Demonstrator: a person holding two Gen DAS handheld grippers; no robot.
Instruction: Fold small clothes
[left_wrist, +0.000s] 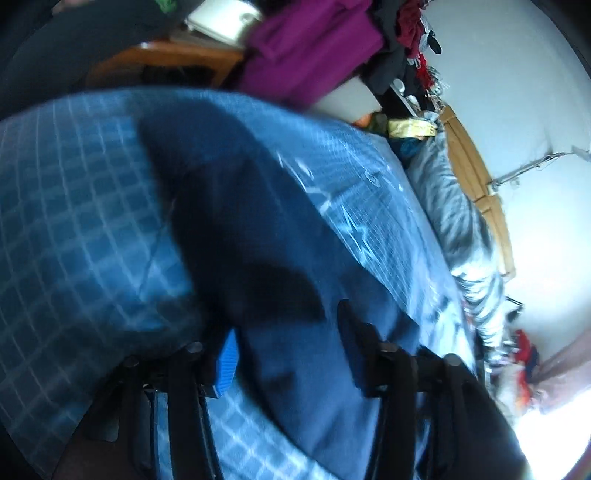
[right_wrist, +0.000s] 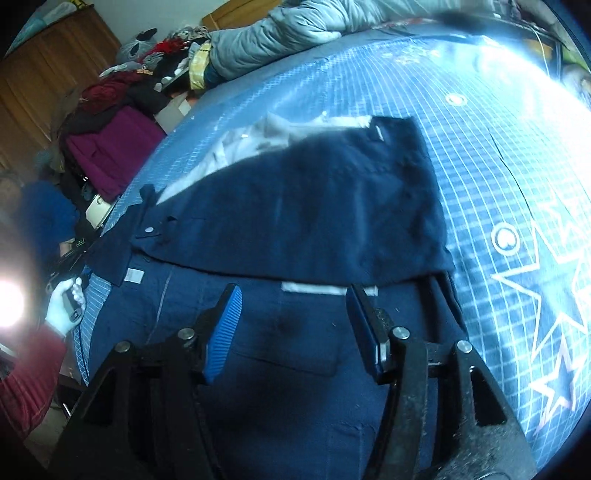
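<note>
Navy shorts (right_wrist: 295, 229) lie flat on the blue grid cutting mat (right_wrist: 498, 177), partly folded: one dark panel is turned over the lower half, and a white lining shows at 11 o'clock from the fold. A snap button sits on the waistband toward 9 o'clock.

Right gripper (right_wrist: 293, 328) hangs over the near panel, jaws spread wide, nothing between them. Left gripper (left_wrist: 286, 347) likewise hangs released above the same navy cloth (left_wrist: 258, 229); that view is blurred, so contact with the fabric cannot be told.

Handling judgement: woven cloth, light, limp, not slippery or fragile; it will sag when lifted and crease where laid. Best hold is probably the doubled edge or waistband, one gripper at each end.

Containers: none clearly seen. Beyond the mat at 10 o'clock is a clothes heap with a magenta garment (right_wrist: 110, 155); a grey padded jacket (right_wrist: 280, 33) lies at 12 o'clock.
</note>
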